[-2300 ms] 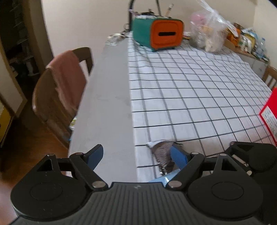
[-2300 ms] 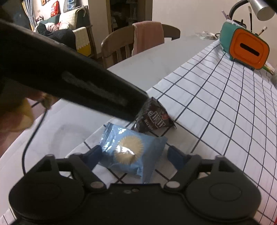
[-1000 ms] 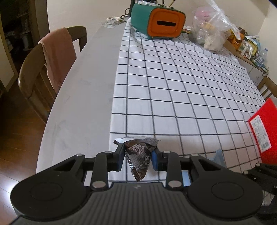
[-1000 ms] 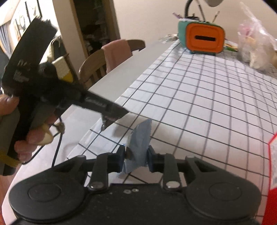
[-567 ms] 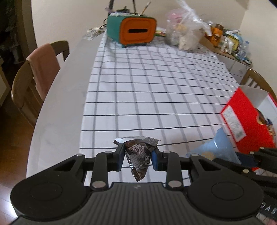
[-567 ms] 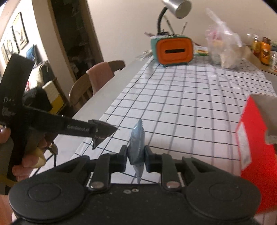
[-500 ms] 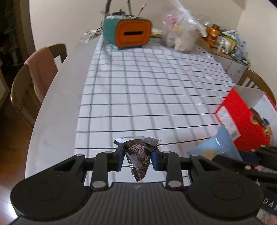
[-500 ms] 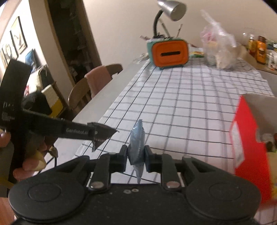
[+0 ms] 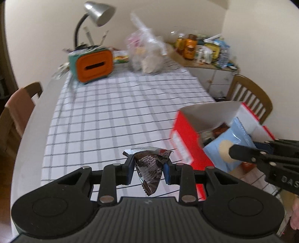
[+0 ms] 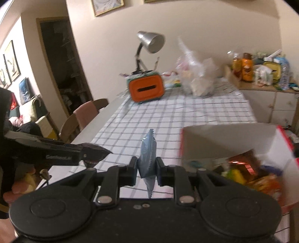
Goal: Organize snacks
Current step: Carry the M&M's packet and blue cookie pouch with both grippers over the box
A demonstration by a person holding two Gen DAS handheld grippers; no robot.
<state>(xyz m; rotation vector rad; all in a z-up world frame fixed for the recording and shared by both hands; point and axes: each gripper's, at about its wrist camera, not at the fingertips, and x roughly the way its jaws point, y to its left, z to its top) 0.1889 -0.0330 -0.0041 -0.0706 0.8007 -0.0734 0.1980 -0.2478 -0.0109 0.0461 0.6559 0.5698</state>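
Note:
My left gripper (image 9: 148, 172) is shut on a dark brown candy packet (image 9: 149, 168), held in the air above the checked tablecloth. My right gripper (image 10: 147, 172) is shut on a light blue cookie packet (image 10: 148, 155), pinched edge-on. In the left wrist view that blue packet (image 9: 227, 144) hangs at the near rim of an open red snack box (image 9: 188, 129), with the right gripper's black arm (image 9: 265, 157) coming in from the right. In the right wrist view the red box (image 10: 224, 142) stands to the right with several snacks inside, and the left gripper (image 10: 93, 155) shows at the left.
An orange and teal holder (image 9: 93, 64) with a silver desk lamp (image 9: 97, 11) and a clear plastic bag (image 9: 147, 54) stand at the table's far end. Wooden chairs stand at the left (image 9: 16, 110) and the far right (image 9: 248, 93). A cluttered sideboard (image 9: 205, 50) lines the wall.
Both grippers rose from the table's left edge and swung right toward the red box, each carrying its packet. The blue packet now hangs at the box's opening.

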